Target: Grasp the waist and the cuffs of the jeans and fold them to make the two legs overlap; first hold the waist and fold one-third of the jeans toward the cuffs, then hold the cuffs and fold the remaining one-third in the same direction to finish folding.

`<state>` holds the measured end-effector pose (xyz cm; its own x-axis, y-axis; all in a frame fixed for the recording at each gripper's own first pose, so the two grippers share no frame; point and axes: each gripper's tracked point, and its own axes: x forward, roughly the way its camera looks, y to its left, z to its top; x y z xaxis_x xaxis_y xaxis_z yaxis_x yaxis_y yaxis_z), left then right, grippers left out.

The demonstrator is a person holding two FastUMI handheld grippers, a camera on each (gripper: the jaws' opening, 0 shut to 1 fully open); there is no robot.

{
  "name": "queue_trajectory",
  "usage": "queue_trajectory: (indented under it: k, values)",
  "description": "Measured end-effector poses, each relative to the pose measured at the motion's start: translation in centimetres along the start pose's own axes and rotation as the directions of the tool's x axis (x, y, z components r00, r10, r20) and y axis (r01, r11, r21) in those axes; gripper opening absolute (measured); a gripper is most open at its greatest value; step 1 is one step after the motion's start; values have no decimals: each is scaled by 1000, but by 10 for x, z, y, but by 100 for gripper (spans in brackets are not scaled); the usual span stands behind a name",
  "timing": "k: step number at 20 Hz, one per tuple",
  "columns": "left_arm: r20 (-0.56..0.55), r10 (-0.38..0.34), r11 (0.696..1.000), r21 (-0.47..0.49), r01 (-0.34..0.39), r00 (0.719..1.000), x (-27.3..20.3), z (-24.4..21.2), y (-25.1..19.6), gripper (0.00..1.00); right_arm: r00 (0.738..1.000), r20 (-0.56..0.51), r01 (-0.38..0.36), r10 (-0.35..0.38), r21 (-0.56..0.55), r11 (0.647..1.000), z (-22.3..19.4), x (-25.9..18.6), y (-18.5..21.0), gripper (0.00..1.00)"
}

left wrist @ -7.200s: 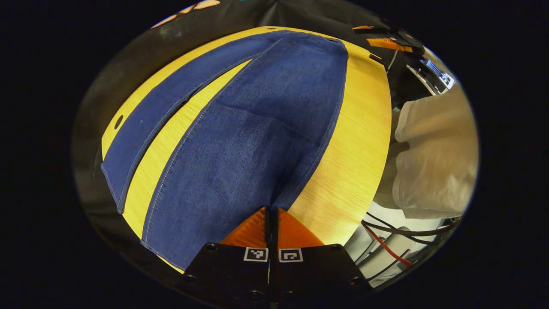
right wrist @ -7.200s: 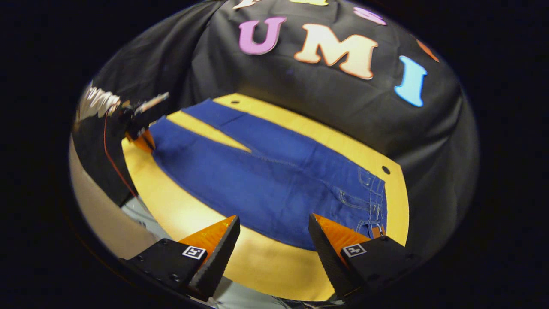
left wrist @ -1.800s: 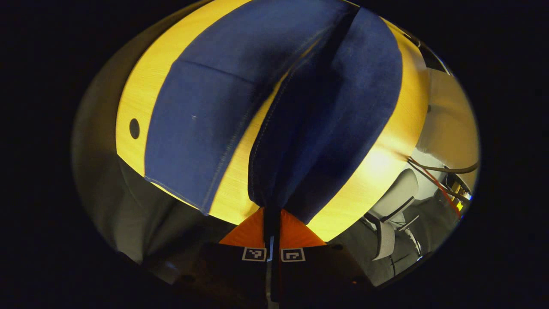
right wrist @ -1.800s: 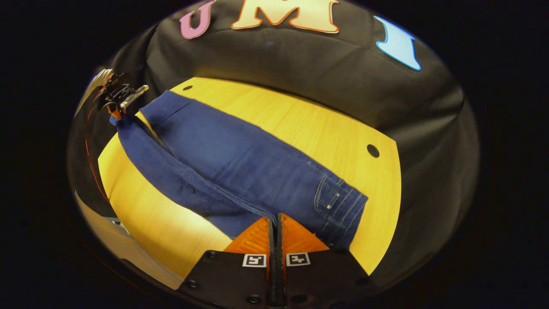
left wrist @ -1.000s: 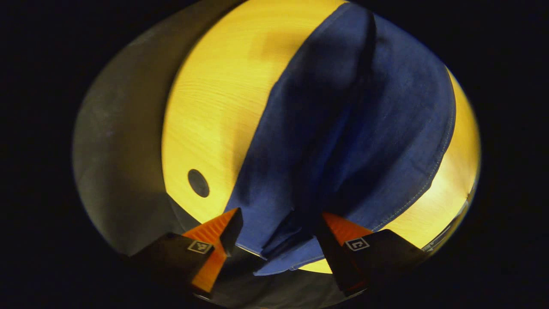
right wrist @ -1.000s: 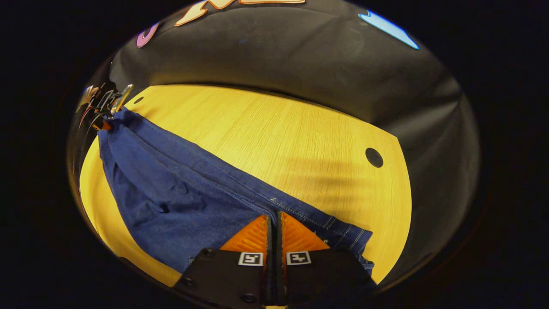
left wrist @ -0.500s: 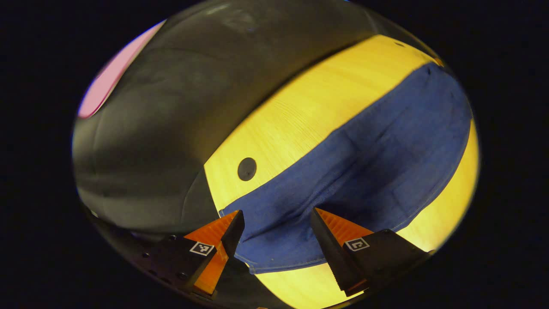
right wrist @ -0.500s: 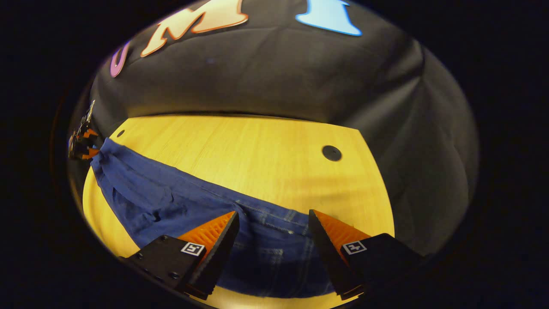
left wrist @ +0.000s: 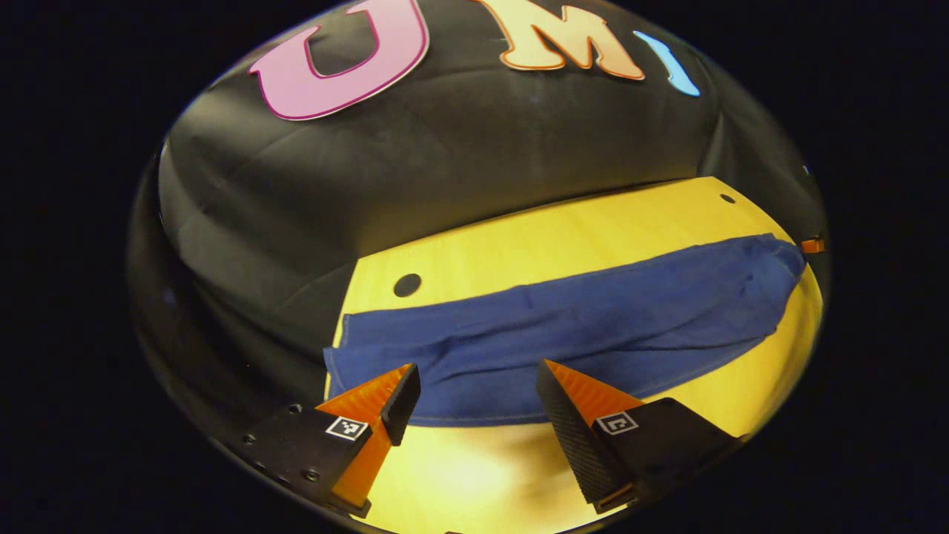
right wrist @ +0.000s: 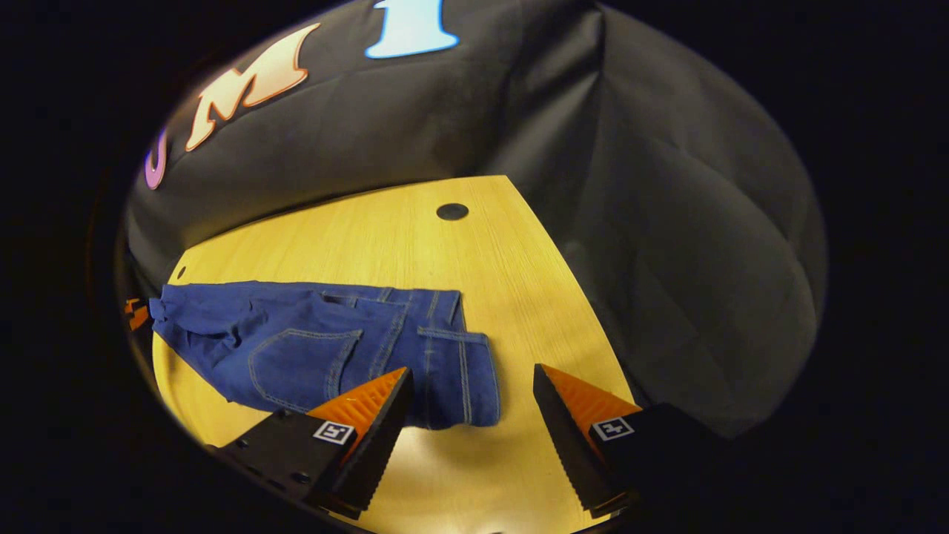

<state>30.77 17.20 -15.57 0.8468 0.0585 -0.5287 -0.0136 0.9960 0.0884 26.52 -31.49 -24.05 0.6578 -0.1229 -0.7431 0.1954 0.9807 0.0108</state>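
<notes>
Both hand-held grippers (left wrist: 474, 386) (right wrist: 471, 389) released jeans (left wrist: 578, 326), now agape, cuffs partly hidden.

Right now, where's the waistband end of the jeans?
In the right gripper view, the waistband lies flat on the wooden table, just ahead of the open right gripper, the legs trailing left.

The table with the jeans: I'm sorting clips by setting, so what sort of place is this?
Probably a draped recording booth, not a home: black cloth wall behind a bare wooden table, jeans laid out, both handheld grippers open.
</notes>
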Motion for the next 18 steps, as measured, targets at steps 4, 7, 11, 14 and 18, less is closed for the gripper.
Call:
queue_trajectory:
  k: [4, 7, 11, 14, 18]
  values:
    - [-20, -68, 997, -31, 68, 997, -5, 4, -4, 95, 996, -15, -83, 84, 91, 992, -11, 10, 8, 99]
    - [-37, -95, 991, -97, 91, 995, -5, 6, 1, 96, 986, -53, -147, 156, 143, 979, -21, 18, 19, 99]
    - [-38, -42, 989, -144, 36, 998, -4, 12, 0, 96, 973, -87, -194, 213, 191, 962, -30, 30, 25, 97]
    - [-45, 14, 982, -189, -22, 999, -2, 10, 6, 100, 956, -159, -207, 248, 235, 950, -49, 37, 34, 87]
    - [-51, 61, 961, -266, -72, 997, 4, 11, 10, 96, 959, -118, -228, 257, 216, 949, -47, 40, 38, 83]
